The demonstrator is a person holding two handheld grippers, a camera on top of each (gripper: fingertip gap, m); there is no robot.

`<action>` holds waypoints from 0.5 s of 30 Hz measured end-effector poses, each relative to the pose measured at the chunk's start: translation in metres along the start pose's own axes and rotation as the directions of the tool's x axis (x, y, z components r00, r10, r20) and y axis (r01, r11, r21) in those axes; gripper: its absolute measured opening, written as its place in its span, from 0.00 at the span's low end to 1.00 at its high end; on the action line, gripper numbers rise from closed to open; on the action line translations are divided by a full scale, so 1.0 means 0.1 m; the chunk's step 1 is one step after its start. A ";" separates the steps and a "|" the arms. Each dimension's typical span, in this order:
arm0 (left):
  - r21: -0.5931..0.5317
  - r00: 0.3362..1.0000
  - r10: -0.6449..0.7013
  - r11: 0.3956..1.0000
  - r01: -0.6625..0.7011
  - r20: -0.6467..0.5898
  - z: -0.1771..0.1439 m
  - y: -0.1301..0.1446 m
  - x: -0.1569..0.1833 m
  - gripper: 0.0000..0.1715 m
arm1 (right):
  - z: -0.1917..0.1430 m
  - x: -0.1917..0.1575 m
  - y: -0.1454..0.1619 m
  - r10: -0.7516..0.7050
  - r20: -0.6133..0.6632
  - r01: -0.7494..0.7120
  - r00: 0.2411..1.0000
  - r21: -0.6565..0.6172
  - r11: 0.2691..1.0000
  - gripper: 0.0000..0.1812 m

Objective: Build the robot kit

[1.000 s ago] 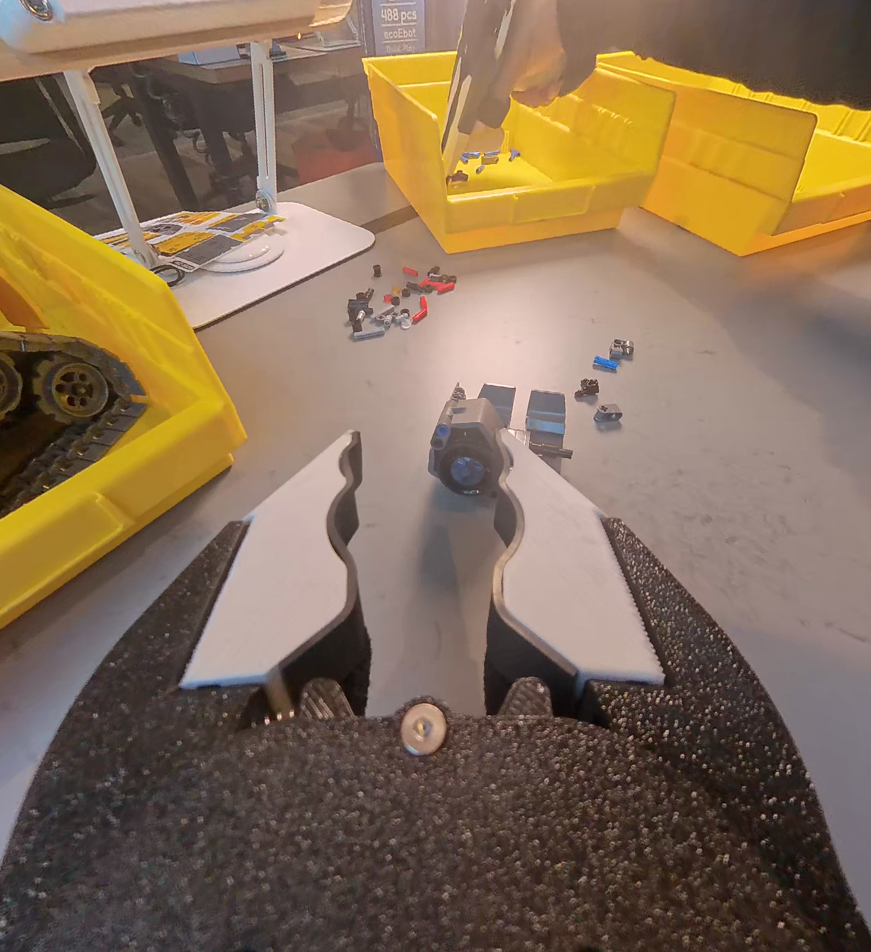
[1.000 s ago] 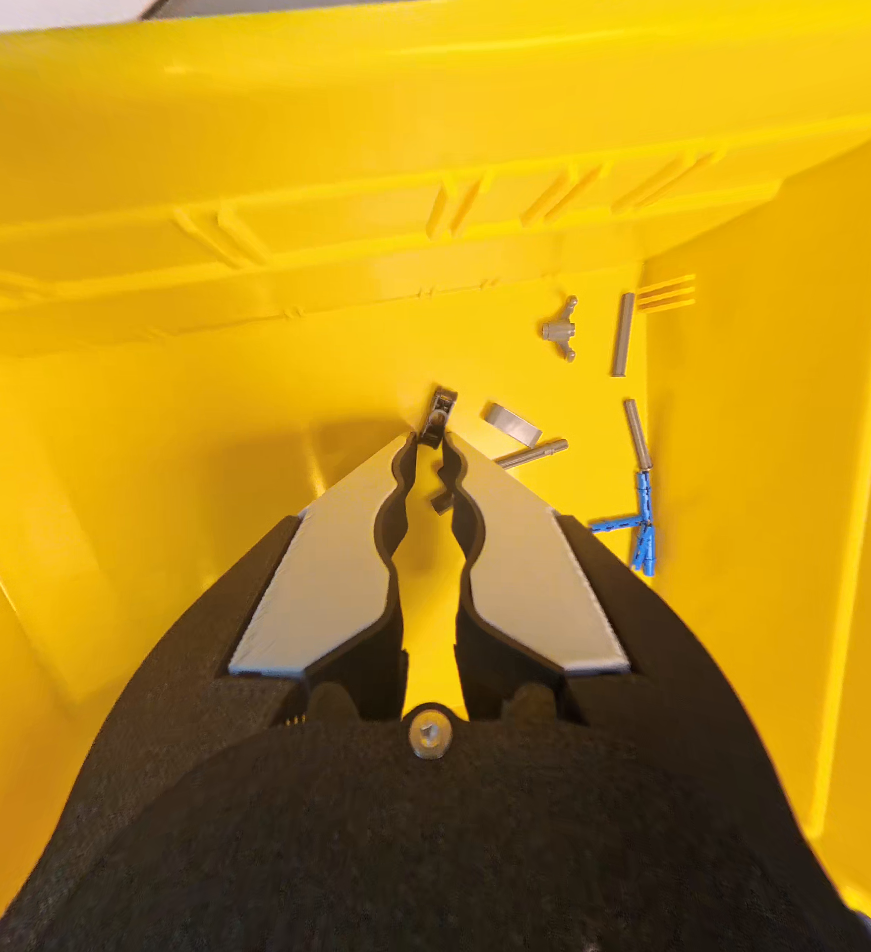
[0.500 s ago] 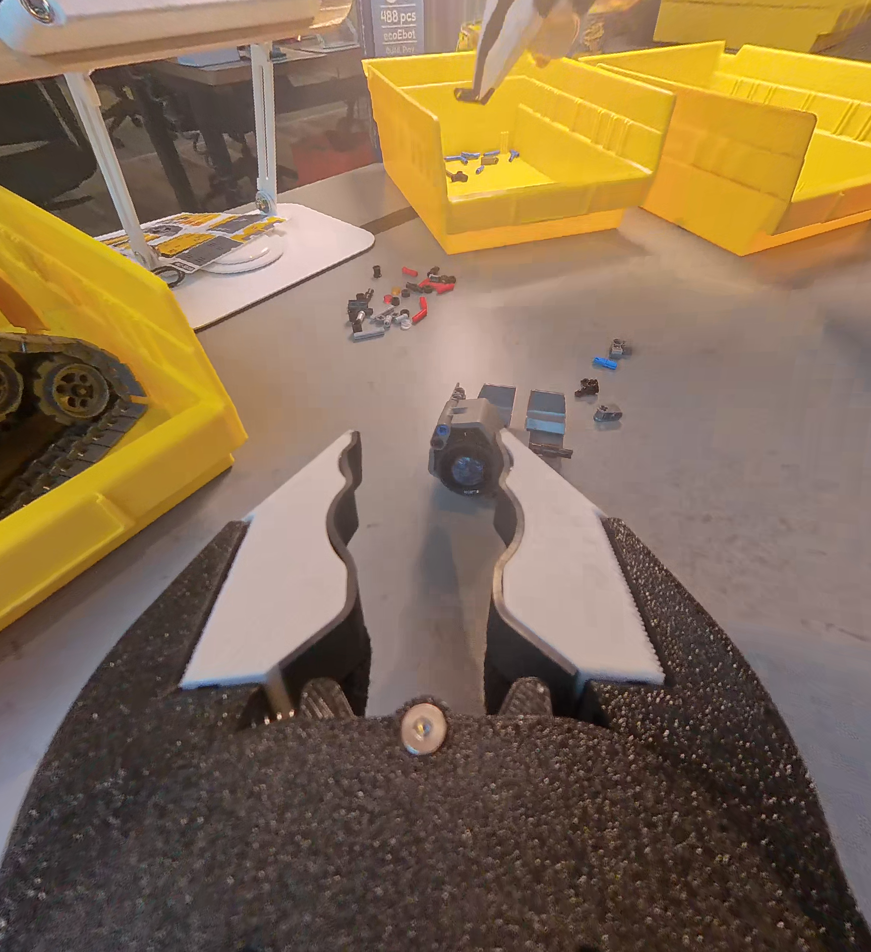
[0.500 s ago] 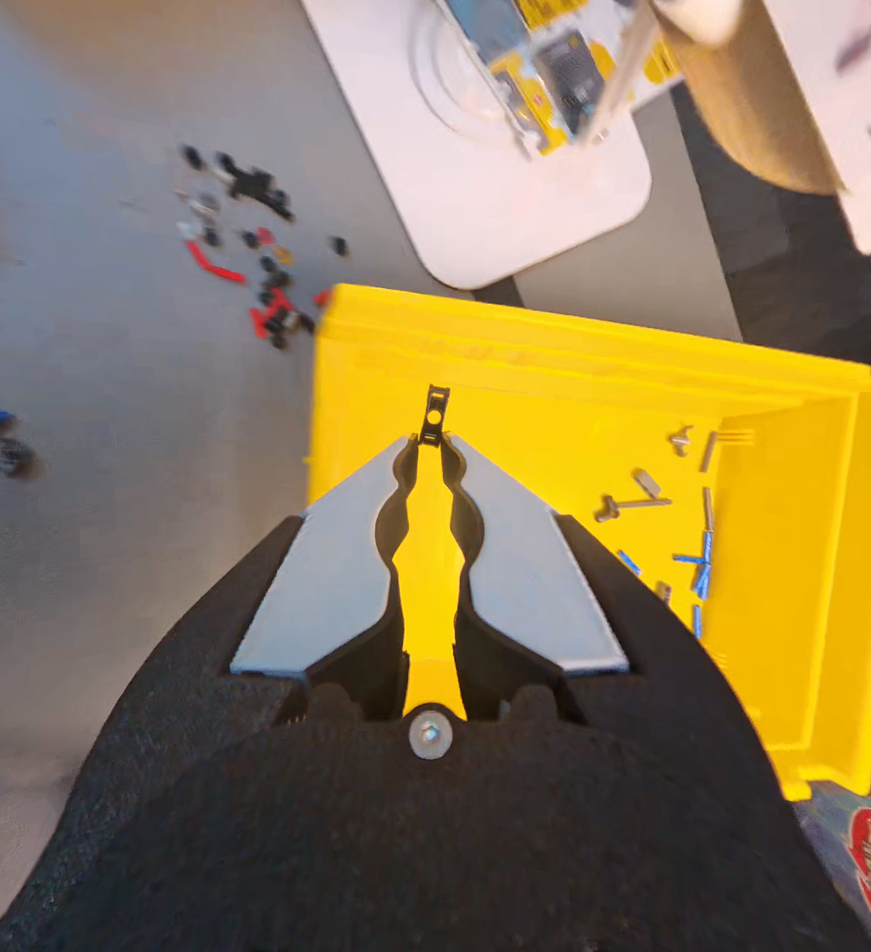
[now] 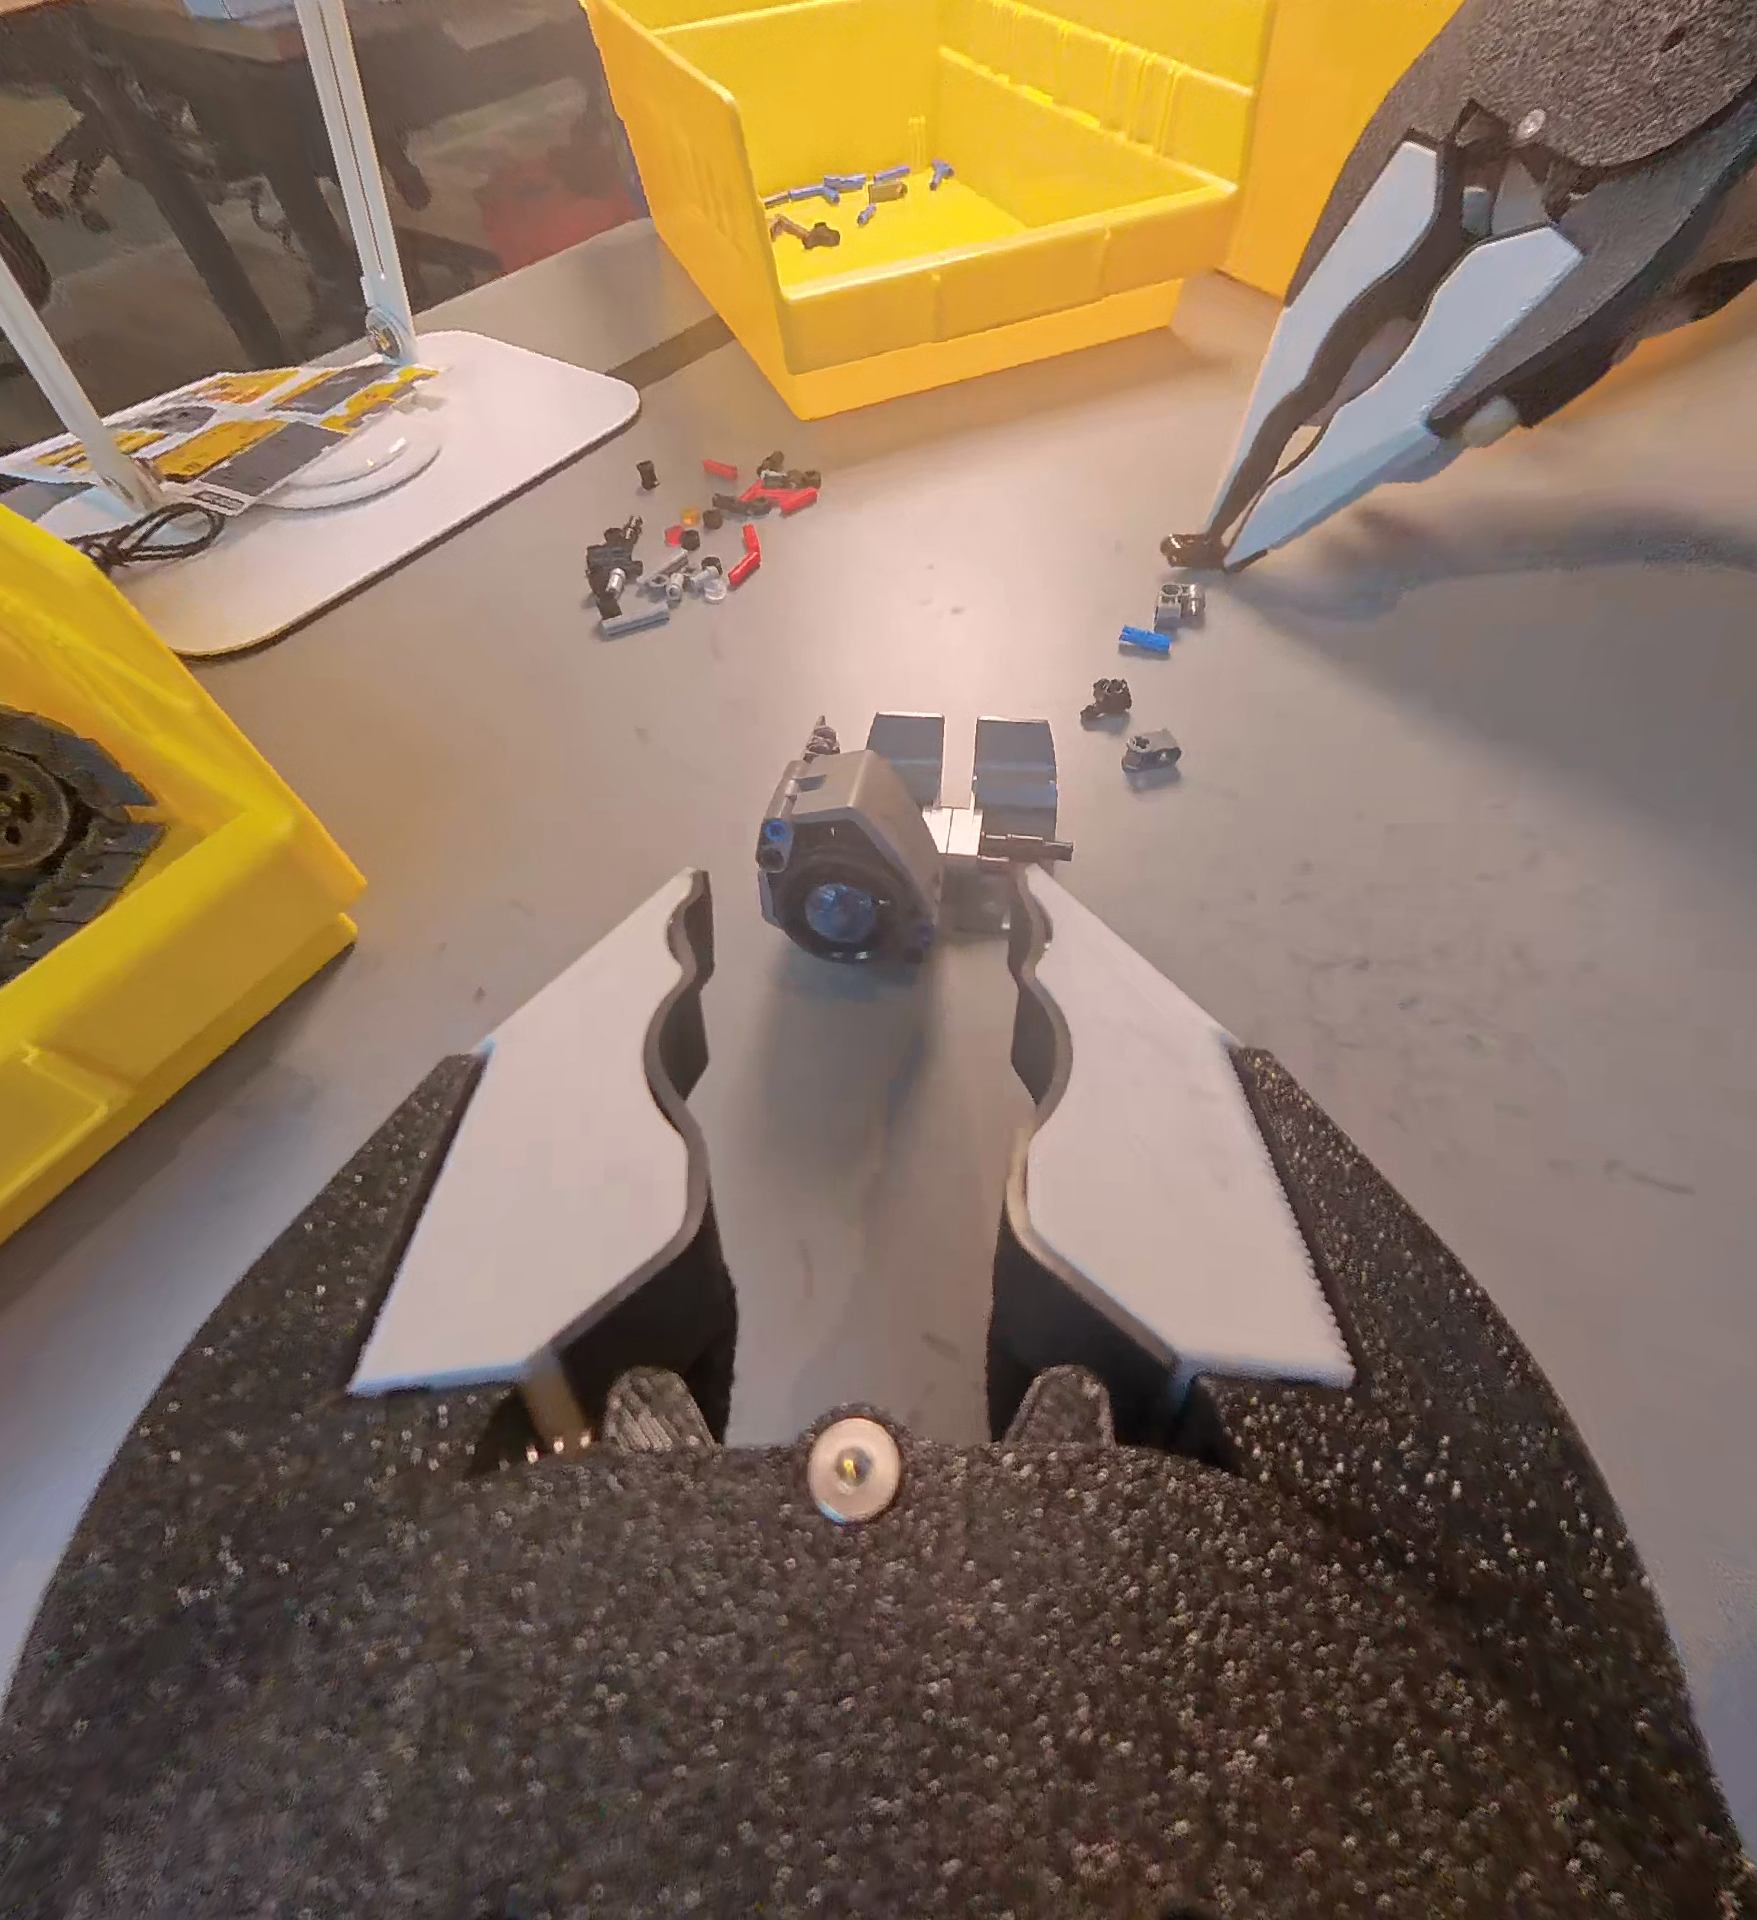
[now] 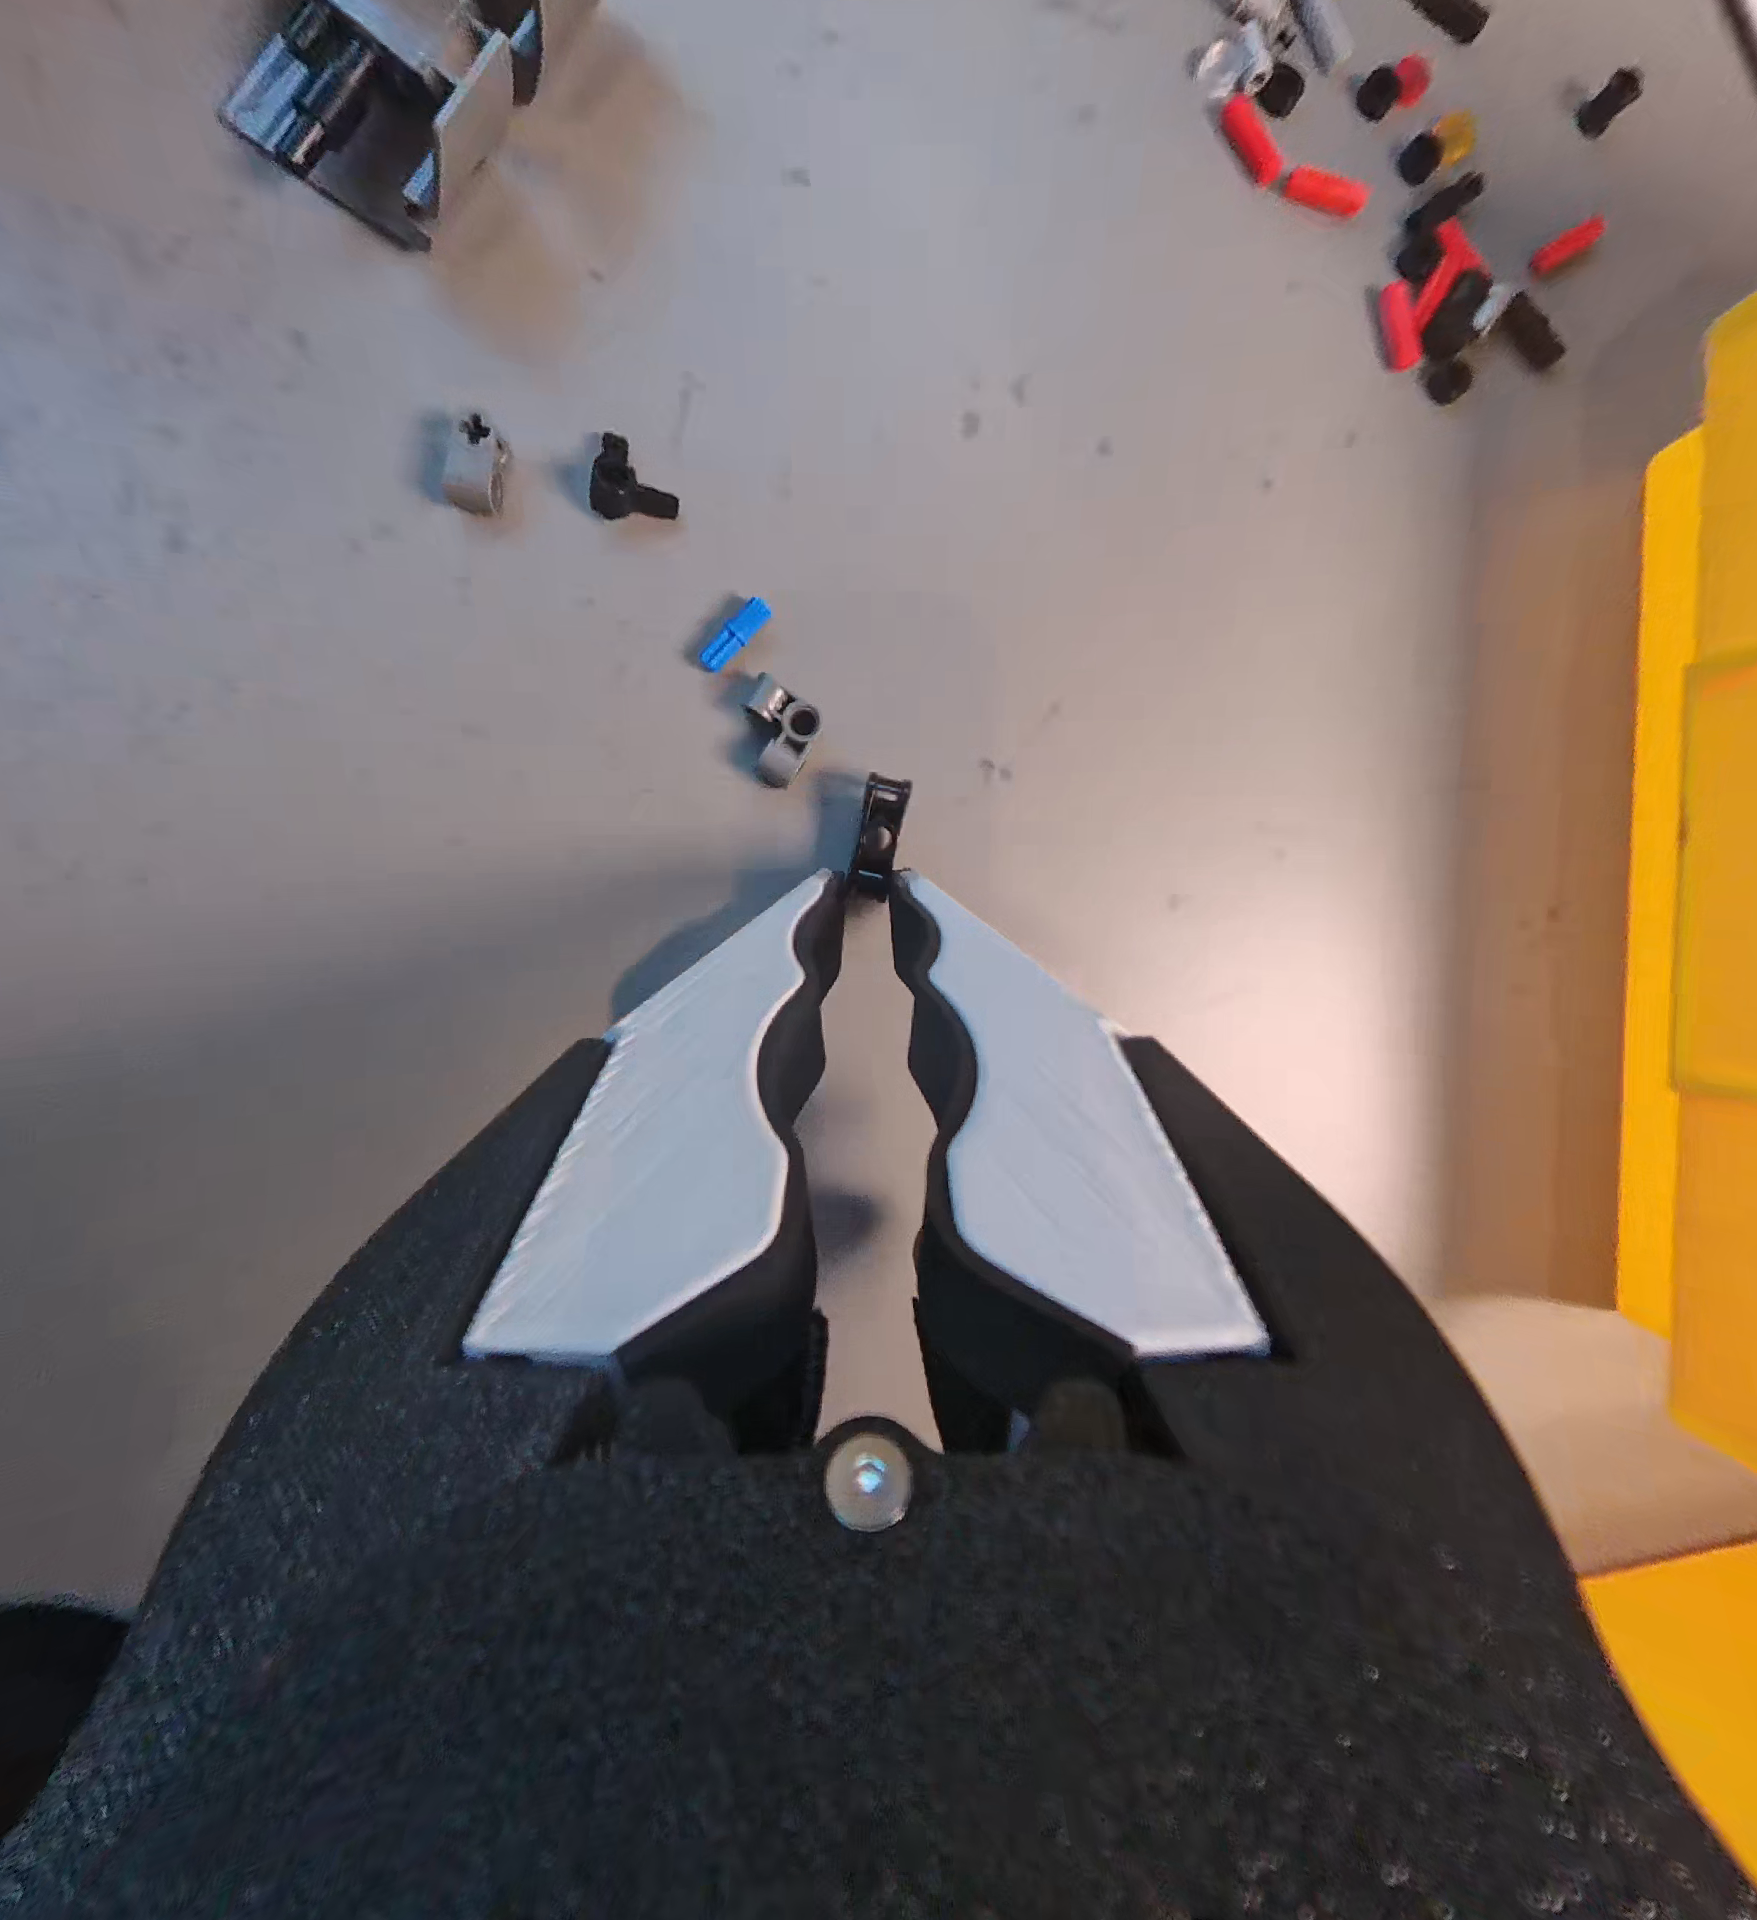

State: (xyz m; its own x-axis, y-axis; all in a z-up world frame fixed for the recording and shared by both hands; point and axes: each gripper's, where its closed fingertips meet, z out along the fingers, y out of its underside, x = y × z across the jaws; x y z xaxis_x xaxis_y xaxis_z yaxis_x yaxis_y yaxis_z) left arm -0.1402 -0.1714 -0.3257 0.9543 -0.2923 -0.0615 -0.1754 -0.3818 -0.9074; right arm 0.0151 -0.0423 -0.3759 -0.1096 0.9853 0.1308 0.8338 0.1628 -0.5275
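- The right gripper (image 6: 866, 883) pinched one small black piece (image 6: 882, 826), low over the grey worktop (image 6: 1113, 623).
- The left gripper (image 5: 858, 904) was wide apart, empty, by one grey block (image 5: 848, 868).
- Two yellow bins (image 5: 957, 187) were near.

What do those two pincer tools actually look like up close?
Both look alike. The left gripper and right gripper each have a black, grainy, speckled body, two pale grey tapering fingers with wavy black inner edges, and a silver screw at the base. No cables show.
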 end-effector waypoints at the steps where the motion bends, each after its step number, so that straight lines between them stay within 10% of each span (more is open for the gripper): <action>1: -0.011 1.000 0.007 1.000 -0.007 0.001 0.01 0.01 0.01 0.34 | 0.00 0.01 0.00 0.019 -0.011 -0.019 1.000 0.005 1.000 0.05; 15: -0.167 0.997 0.020 0.985 -0.032 -0.070 0.45 0.10 0.00 0.31 | -0.11 0.08 -0.34 0.025 -0.093 0.004 0.995 0.302 0.953 0.17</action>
State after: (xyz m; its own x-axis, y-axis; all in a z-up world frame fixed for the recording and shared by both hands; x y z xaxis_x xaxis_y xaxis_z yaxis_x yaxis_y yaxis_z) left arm -0.1307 -0.1362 -0.3539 0.9313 -0.3608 -0.0507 -0.2436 -0.5133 -0.8229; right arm -0.0082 -0.0406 -0.3472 -0.0376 0.9801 0.1947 0.6307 0.1744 -0.7561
